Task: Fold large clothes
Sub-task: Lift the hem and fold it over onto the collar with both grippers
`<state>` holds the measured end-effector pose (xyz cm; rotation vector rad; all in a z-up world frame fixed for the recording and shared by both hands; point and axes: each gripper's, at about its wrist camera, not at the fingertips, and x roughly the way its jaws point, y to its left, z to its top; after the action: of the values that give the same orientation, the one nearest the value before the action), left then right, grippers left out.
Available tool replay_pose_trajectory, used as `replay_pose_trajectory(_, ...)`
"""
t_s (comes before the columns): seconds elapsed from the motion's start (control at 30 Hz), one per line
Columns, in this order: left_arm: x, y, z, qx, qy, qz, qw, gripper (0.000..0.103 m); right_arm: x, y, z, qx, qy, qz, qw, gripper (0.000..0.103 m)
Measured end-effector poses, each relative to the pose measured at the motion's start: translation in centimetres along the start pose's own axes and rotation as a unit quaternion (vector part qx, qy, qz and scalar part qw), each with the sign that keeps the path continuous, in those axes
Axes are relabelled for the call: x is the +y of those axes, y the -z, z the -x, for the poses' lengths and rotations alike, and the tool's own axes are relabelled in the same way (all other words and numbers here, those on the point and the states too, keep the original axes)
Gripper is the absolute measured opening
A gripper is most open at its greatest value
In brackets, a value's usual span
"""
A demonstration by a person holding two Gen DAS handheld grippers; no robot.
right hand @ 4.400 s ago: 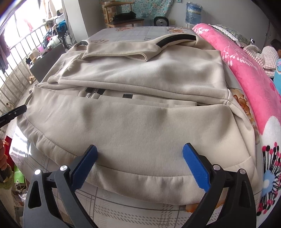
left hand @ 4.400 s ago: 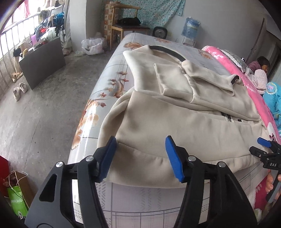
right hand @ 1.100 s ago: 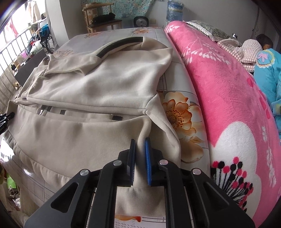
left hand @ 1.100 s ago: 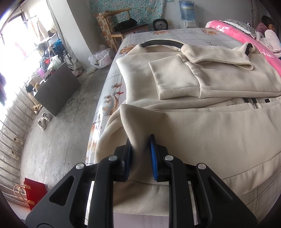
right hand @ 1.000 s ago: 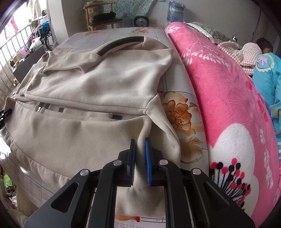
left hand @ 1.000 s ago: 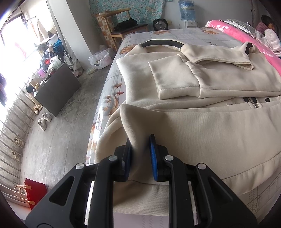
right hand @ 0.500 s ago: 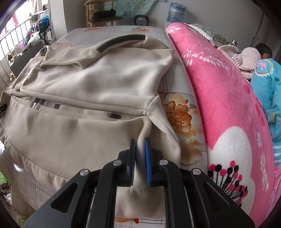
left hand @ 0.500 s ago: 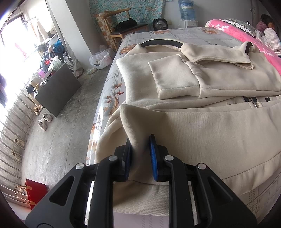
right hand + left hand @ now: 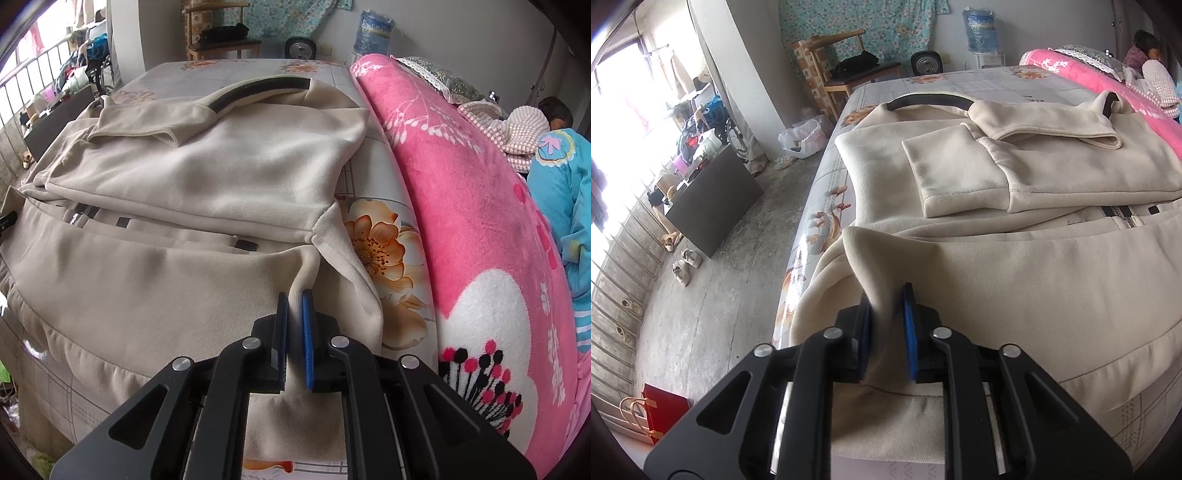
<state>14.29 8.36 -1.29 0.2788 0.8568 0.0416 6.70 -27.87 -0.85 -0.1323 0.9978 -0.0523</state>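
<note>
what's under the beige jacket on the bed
The beige jacket lies on a floral bedsheet that shows around its edges, with a pink blanket beside it. The sheet directly beneath the jacket is covered and cannot be seen.

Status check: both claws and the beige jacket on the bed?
Left claw closing on jacket hem corner, fabric between pads. Right claw shut on opposite corner. Sleeves folded in, bottom fold not yet done. Pink blanket alongside, not obstructing.

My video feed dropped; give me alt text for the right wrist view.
The right gripper is shut on the near hem of the beige jacket, which lies half-folded on a floral bed sheet. A pink blanket lies along its right.
</note>
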Motion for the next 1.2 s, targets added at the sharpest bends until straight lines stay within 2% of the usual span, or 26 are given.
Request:
replay_pose_trajectory(0.2,1.1,0.7,4.3,-0.052,0.023,0.025,0.9981,0.005,0.3,1.4,4.7,-0.054,0.001,0.000,0.999,0.006)
replay_pose_trajectory(0.3,2.2,1.4,7.7,-0.098,0.045,0.050,0.9930,0.005,0.1,2.3,7.6,-0.087,-0.006,-0.014,0.996,0.006)
replay_pose_trajectory(0.43,3.3,1.5,11.1,-0.136,0.057,0.085,0.9854,0.004,-0.4,2.5,10.5,-0.128,-0.010,-0.033,0.991,0.006)
replay_pose_trajectory(0.57,4.6,0.5,13.6,-0.172,0.069,0.106,0.9770,0.004,-0.5,1.4,12.5,-0.163,-0.010,-0.036,0.986,0.006)
replay_pose_trajectory(0.7,5.9,-1.9,14.2,-0.195,0.078,0.112,0.9712,0.004,-1.0,-1.3,13.6,-0.202,-0.004,-0.028,0.979,0.006)
replay_pose_trajectory(0.83,7.1,-6.3,12.5,-0.202,0.084,0.116,0.9689,0.004,-1.4,-6.0,13.3,-0.233,0.002,-0.008,0.972,0.006)
replay_pose_trajectory(0.97,7.9,-12.2,8.9,-0.200,0.084,0.108,0.9702,0.004,-2.1,-12.9,10.8,-0.247,0.006,0.005,0.969,0.006)
replay_pose_trajectory(1.1,7.7,-18.0,2.5,-0.160,0.087,0.102,0.9779,0.004,-2.8,-19.5,5.2,-0.221,-0.010,-0.010,0.975,0.006)
replay_pose_trajectory(1.2,6.6,-20.7,-4.2,-0.091,0.094,0.093,0.9871,0.010,-3.0,-22.8,-1.5,-0.153,-0.032,-0.018,0.988,0.008)
